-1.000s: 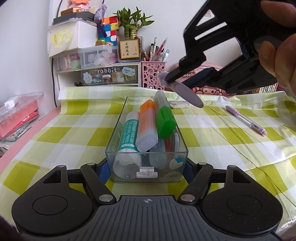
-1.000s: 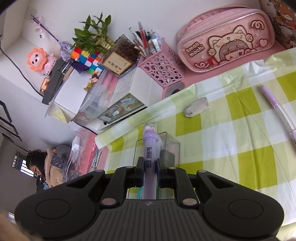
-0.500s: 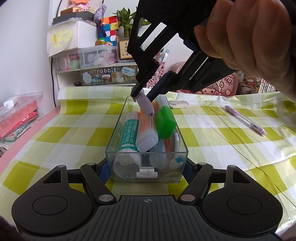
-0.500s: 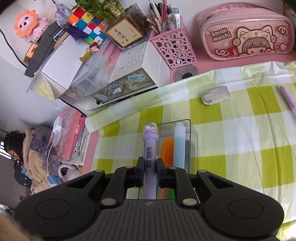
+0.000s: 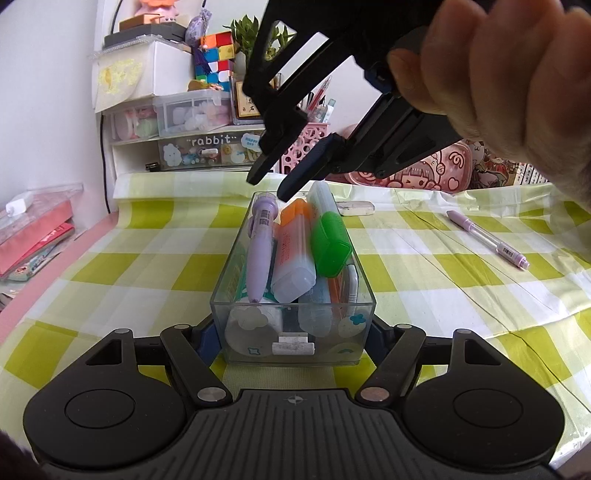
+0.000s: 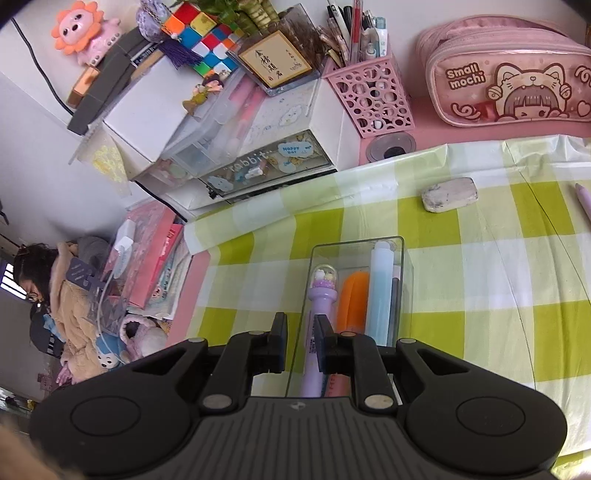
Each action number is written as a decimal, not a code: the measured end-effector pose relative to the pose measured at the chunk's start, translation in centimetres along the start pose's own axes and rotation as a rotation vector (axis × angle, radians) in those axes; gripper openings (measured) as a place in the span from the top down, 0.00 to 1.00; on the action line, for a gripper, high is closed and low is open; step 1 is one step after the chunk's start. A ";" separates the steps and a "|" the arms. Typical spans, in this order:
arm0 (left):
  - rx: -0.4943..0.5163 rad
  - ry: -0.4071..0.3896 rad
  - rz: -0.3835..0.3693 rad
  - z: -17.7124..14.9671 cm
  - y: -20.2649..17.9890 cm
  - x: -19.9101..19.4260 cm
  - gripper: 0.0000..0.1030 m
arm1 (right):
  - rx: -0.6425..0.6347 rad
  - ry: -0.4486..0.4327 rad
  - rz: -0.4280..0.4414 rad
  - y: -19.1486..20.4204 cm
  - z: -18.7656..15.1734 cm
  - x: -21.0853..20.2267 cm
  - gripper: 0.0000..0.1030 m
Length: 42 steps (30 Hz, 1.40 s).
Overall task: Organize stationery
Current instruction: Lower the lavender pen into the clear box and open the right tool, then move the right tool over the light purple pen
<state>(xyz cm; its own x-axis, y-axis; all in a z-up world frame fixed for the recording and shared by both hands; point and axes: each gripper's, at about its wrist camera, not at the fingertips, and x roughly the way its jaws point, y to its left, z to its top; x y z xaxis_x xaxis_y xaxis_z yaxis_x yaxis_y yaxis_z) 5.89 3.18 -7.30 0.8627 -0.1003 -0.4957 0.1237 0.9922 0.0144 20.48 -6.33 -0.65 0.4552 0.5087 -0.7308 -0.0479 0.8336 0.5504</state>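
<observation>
Clear glossy plastic box (image 5: 291,332); smooth, creased tablecloth (image 5: 424,269) — plastic sheen.

We are at a home study desk: a checked tablecloth (image 5: 424,269), a pink pen holder (image 6: 373,92), a cartoon pencil case (image 6: 509,77), a puzzle cube (image 6: 201,35), toy figures and small drawers (image 5: 173,122).

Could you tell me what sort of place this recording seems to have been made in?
Most likely a home study desk, perhaps a child's or student's. A pink pen holder full of pens, a cartoon pencil case and a small drawer unit labelled "rabbit" stand behind a green checked tablecloth.
</observation>
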 end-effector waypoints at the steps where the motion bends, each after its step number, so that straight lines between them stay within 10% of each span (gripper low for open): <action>1: 0.000 0.000 0.000 0.0 0.0 0.0 0.30 | -0.013 -0.020 -0.001 -0.2 0.0 -0.5 0.89; 10: 0.000 0.000 0.000 0.0 0.0 0.0 0.30 | -0.033 -0.238 -0.238 -7.5 2.3 -6.4 0.78; 23: 0.002 -0.001 0.000 0.0 0.1 0.0 0.30 | -0.119 -0.142 -0.521 -15.3 1.6 -4.6 0.77; 26: 0.002 -0.001 0.000 0.0 0.2 0.0 0.30 | -0.145 -0.123 -0.552 -15.1 1.5 -4.0 0.91; 42: -0.007 0.001 -0.003 -0.1 0.3 0.0 0.30 | 0.076 -0.153 -0.254 -13.2 0.4 -4.8 0.92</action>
<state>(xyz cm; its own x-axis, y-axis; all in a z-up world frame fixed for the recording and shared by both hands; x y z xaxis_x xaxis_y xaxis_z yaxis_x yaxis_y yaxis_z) 5.90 3.51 -7.36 0.8617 -0.1032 -0.4968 0.1228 0.9924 0.0068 19.25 -19.85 -4.24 0.5726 0.2425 -0.7831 0.1489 0.9086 0.3903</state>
